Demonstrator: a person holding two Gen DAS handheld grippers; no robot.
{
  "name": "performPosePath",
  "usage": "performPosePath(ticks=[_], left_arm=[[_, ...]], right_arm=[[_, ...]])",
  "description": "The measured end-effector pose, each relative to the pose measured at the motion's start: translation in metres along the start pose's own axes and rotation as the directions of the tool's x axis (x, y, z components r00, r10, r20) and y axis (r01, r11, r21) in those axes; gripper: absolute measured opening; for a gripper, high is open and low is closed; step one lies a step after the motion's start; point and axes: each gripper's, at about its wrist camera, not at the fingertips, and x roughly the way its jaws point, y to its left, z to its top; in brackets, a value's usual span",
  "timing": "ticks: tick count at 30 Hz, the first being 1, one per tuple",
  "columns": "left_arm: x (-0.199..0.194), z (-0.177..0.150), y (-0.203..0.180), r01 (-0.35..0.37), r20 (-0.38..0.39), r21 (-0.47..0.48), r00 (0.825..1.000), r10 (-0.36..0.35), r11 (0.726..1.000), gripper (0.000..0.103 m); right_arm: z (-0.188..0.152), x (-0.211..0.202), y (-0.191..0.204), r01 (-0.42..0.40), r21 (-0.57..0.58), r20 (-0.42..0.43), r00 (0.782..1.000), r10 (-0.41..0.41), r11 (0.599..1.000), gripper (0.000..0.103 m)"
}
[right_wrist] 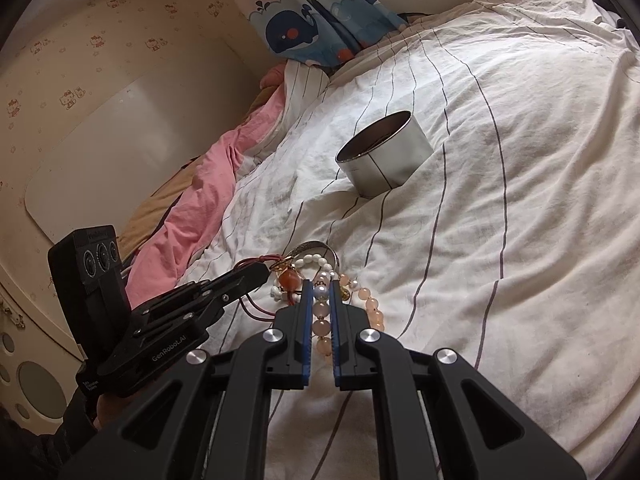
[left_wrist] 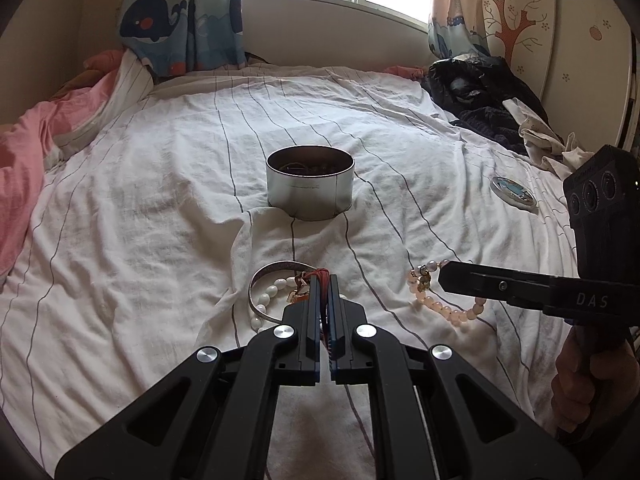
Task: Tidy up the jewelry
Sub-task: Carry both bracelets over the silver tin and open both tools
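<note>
A round silver tin [left_wrist: 310, 184] stands open on the white striped bedsheet, with dark jewelry inside; it also shows in the right wrist view [right_wrist: 384, 156]. My left gripper [left_wrist: 325, 280] is shut on a red cord bracelet [left_wrist: 320, 274], which lies by a silver bangle [left_wrist: 276, 270] and white pearl beads [left_wrist: 266, 296]. My right gripper [right_wrist: 321, 286] is shut on a pink bead bracelet [right_wrist: 322, 320], which lies on the sheet; in the left wrist view [left_wrist: 444, 308] the right gripper's fingers partly cover it. An orange bead [right_wrist: 289, 280] lies between the grippers.
The tin's lid [left_wrist: 514, 192] lies flat on the sheet at the right. Dark clothes and a black bag [left_wrist: 480, 96] are piled at the far right. A pink quilt [left_wrist: 24, 148] is bunched at the left. Whale curtains [left_wrist: 180, 16] hang behind the bed.
</note>
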Motion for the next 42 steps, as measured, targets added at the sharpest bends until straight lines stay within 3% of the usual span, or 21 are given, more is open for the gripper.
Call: performPosePath(ticks=[8,17,22,24,25,26,28,30,32,33,34,35,39,42], left_arm=[[-0.004,0.024,0.01,0.072,0.034,-0.062,0.997,-0.07,0.995,0.003],[0.006,0.092,0.027,0.155,0.096,-0.106,0.985,-0.145,0.982,0.003],[0.039,0.139,0.027,0.247,0.133,-0.133,0.964,-0.23,0.96,0.003],[0.068,0.15,0.029,0.244,0.096,-0.155,0.968,-0.231,0.957,0.006],[0.086,0.152,0.032,0.208,0.052,-0.167,0.978,-0.202,0.964,0.013],[0.102,0.152,0.038,0.151,0.011,-0.177,0.988,-0.152,0.972,0.025],[0.122,0.147,0.053,0.076,-0.053,-0.209,0.995,-0.088,0.975,0.031],[0.121,0.14,0.067,0.035,-0.06,-0.217,0.997,-0.049,0.975,0.036],[0.112,0.132,0.079,-0.001,-0.066,-0.212,0.998,-0.013,0.977,0.045],[0.107,0.128,0.083,-0.007,-0.078,-0.208,0.997,-0.01,0.978,0.045],[0.101,0.123,0.086,-0.01,-0.09,-0.195,0.996,-0.008,0.981,0.045],[0.095,0.117,0.087,-0.014,-0.106,-0.171,0.994,-0.004,0.985,0.046],[0.074,0.085,0.082,0.03,-0.175,-0.097,0.984,-0.047,0.995,0.046],[0.058,0.065,0.067,0.083,-0.173,-0.028,0.981,-0.087,0.996,0.046]], right_arm=[[0.023,-0.008,0.006,-0.069,0.003,0.047,0.997,0.069,0.998,0.008],[0.076,-0.011,0.006,-0.095,-0.025,0.103,0.99,0.097,0.995,0.009],[0.109,0.002,0.001,-0.086,-0.035,0.121,0.989,0.09,0.996,0.009],[0.121,0.012,-0.003,-0.081,-0.034,0.126,0.988,0.085,0.996,0.009],[0.127,0.018,-0.005,-0.077,-0.034,0.126,0.989,0.081,0.996,0.009],[0.133,0.024,-0.007,-0.069,-0.035,0.125,0.989,0.073,0.997,0.009],[0.144,0.04,-0.012,-0.051,-0.036,0.113,0.992,0.055,0.998,0.009],[0.152,0.057,-0.017,-0.048,-0.033,0.09,0.995,0.051,0.998,0.009],[0.156,0.077,-0.022,0.006,-0.041,0.04,0.999,-0.005,0.999,0.013],[0.157,0.084,-0.025,0.056,-0.048,0.028,0.998,-0.055,0.997,0.018],[0.156,0.087,-0.027,0.111,-0.055,0.027,0.994,-0.109,0.992,0.033],[0.154,0.086,-0.027,0.156,-0.057,0.034,0.987,-0.154,0.986,0.039],[0.133,0.06,-0.013,0.186,-0.112,0.066,0.982,-0.179,0.976,0.041],[0.101,0.049,0.001,0.161,-0.157,-0.003,0.987,-0.163,0.974,0.043]])
